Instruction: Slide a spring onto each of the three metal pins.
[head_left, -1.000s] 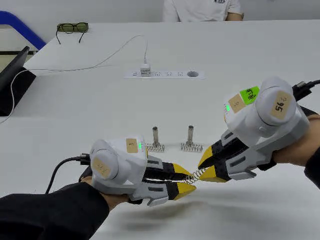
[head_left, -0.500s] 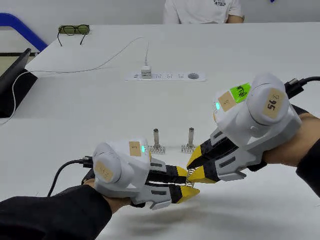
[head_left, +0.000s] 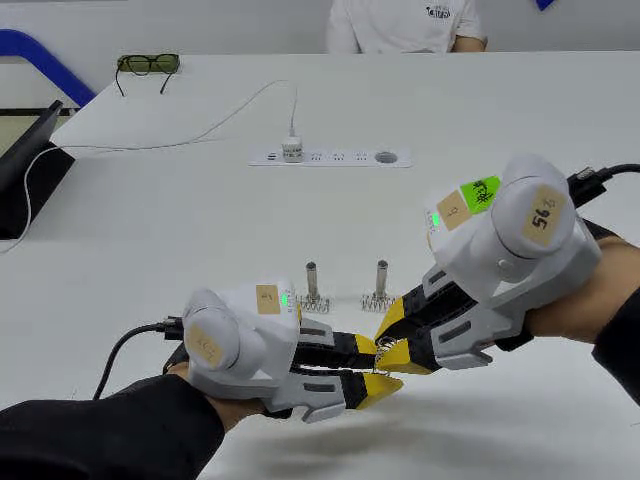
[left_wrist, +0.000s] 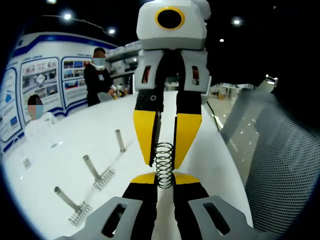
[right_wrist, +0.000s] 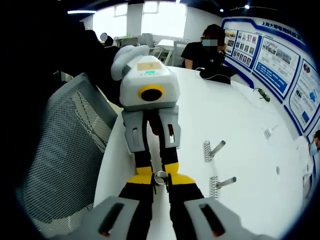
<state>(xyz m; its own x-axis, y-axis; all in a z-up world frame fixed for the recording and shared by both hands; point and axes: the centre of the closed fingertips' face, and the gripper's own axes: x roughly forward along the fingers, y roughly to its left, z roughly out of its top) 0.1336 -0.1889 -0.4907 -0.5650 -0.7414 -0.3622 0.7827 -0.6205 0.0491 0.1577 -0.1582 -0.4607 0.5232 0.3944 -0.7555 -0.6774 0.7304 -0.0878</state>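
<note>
Where the two grippers meet tip to tip low over the white table (head_left: 150, 230), one spring (left_wrist: 163, 162) is carried between them. The left gripper (left_wrist: 164, 181) has its jaws drawn together on the spring's near end. In the left gripper view the coil rises straight out from between the yellow tips. The right gripper (right_wrist: 161, 178) has its jaws closed in on the opposite end. The right gripper view looks along the coil end-on, so it appears as a small ring pinched between the two yellow tips. In the head view the left gripper lies low and nearly level, and the right one angles down toward it from the right. The spring is almost hidden between the tips.

Three metal pins stand upright in a row on the table, off to one side of the grippers and apart from the held spring. In the left gripper view, the nearest pin (left_wrist: 65, 196) has a seated spring (left_wrist: 80, 214) around its base. The middle pin (left_wrist: 91, 167) carries a second seated spring (left_wrist: 104, 178) in the same position. The far pin (left_wrist: 120, 140) is a bare shaft.

Further back on the table lie a white power strip (head_left: 330, 157) with a charger (head_left: 291, 148) plugged into it, and dark glasses (head_left: 148, 63). A person in a white shirt (head_left: 400, 20) sits at the far edge.
</note>
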